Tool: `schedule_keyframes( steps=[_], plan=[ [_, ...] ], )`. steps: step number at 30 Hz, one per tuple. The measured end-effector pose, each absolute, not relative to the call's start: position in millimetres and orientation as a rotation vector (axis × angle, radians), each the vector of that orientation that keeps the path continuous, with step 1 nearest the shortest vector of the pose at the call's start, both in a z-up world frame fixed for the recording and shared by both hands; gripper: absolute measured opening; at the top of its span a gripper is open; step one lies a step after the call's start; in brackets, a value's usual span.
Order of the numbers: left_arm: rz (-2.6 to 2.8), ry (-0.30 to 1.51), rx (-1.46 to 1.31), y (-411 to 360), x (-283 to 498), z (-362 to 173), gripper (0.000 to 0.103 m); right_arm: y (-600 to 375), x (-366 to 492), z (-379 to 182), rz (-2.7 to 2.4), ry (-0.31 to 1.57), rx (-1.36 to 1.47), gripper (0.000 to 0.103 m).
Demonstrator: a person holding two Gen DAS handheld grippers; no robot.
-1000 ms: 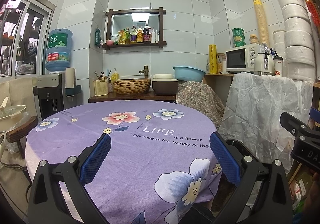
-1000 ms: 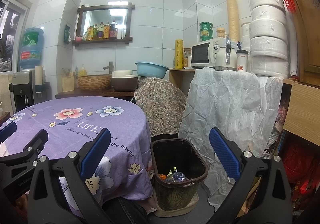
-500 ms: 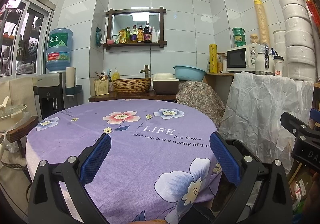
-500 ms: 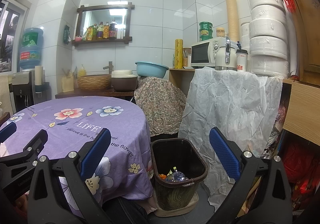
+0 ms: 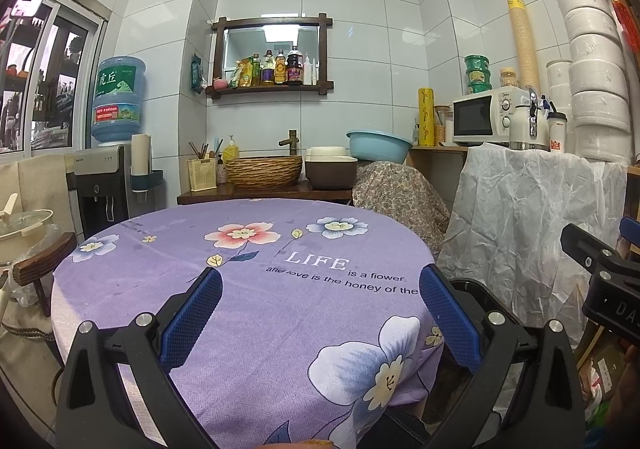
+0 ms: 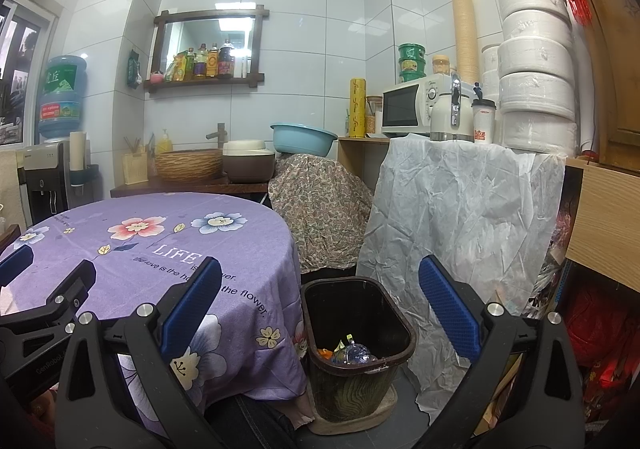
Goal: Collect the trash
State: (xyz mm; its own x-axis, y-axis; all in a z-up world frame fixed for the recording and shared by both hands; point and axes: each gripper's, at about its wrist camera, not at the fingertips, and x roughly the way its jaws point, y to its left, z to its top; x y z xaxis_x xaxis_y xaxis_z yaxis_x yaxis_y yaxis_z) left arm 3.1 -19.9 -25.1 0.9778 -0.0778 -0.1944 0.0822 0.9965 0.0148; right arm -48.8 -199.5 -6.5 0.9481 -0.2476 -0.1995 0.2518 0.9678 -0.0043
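Both grippers are spread wide, holding nothing. Left gripper hangs over the purple floral surface; no loose trash shows on the cloth in either view. Right gripper points past the surface's right edge, at the dark trash bin on the floor, lower centre of the right wrist frame. The bin sits between the draped cloth edge and the crumpled white sheet, upright, mouth open upward. Trash already lies at its bottom: something orange, a clear crumpled bottle. It lies below and ahead of the right gripper, which is nearer. Judgement: collection looks nearly done; any remaining piece isn't visible.
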Motion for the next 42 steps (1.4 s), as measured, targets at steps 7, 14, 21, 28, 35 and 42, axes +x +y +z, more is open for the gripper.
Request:
schedule_keyframes(
  steps=[7,14,21,28,35,42],
  plan=[
    [-0.08,0.195,0.022,-19.8,2.6,-25.1,0.098,-199.1,-48.9,-6.4,-0.253,0.201,0.021,0.097],
    [-0.08,0.195,0.023,-20.3,2.3,-25.3,0.098,-197.0,-49.8,-6.6,-0.253,0.203,0.022,0.097],
    [-0.081,0.195,0.024,-19.9,3.0,-25.1,0.098,-197.2,-49.5,-6.5,-0.253,0.203,0.022,0.097],
    [-0.082,0.195,0.025,-20.5,3.0,-25.9,0.098,-197.7,-49.3,-6.4,-0.253,0.202,0.022,0.097],
    [-0.081,0.189,0.027,-20.5,1.9,-27.7,0.098,-198.0,-49.2,-6.2,-0.253,0.203,0.023,0.097],
    [-0.08,0.178,0.028,-20.7,0.4,-28.5,0.098,-195.8,-49.9,-6.1,-0.254,0.202,0.024,0.097]
  ],
)
